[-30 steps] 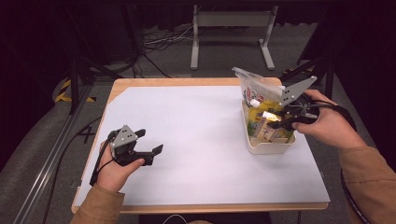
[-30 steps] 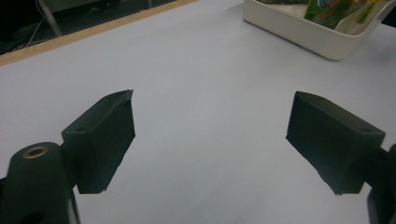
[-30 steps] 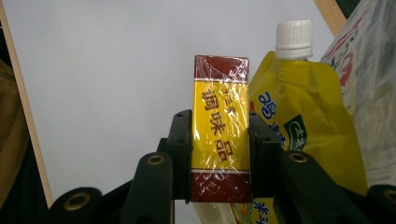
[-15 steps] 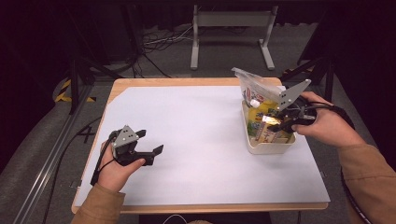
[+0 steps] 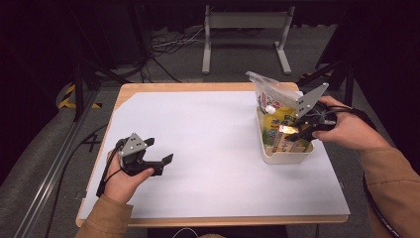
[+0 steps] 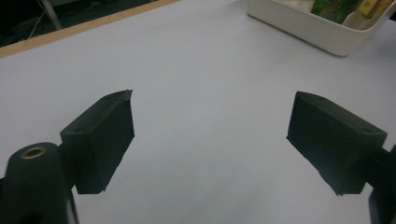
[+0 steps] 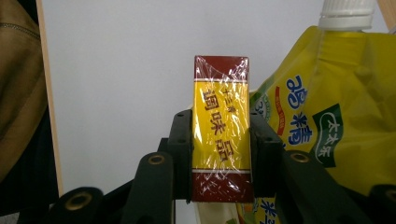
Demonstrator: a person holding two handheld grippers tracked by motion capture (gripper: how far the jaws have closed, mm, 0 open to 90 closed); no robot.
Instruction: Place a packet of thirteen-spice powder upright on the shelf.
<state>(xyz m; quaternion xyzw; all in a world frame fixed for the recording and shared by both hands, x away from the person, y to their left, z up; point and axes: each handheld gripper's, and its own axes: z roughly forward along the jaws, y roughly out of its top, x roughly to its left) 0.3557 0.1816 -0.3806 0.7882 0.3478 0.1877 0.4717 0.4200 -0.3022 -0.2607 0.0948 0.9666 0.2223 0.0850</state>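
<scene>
On the white worktop (image 5: pixel 208 148) we see a yellow-and-red box (image 7: pixel 220 128) pinched between the right gripper's (image 5: pixel 297 133) jaws, seemingly just above the white bin (image 5: pixel 287 156), beside a yellow pouch (image 7: pixel 327 107). Our left gripper (image 6: pixel 210 140) rests well apart, jaws spread.

The left hand (image 5: pixel 124 176) rests low at the near left, forearm coming in from the bottom edge in a tan sleeve, and holds the left gripper (image 5: pixel 157 153) pointing toward the right. Its fingers (image 6: pixel 100 140) stand wide apart with nothing between them. The right hand (image 5: pixel 346 130) reaches in from the right side, arm bent, holding the right gripper (image 5: pixel 292 133) pointing left. Its fingers (image 7: pixel 182 140) are clamped from both sides.
</scene>
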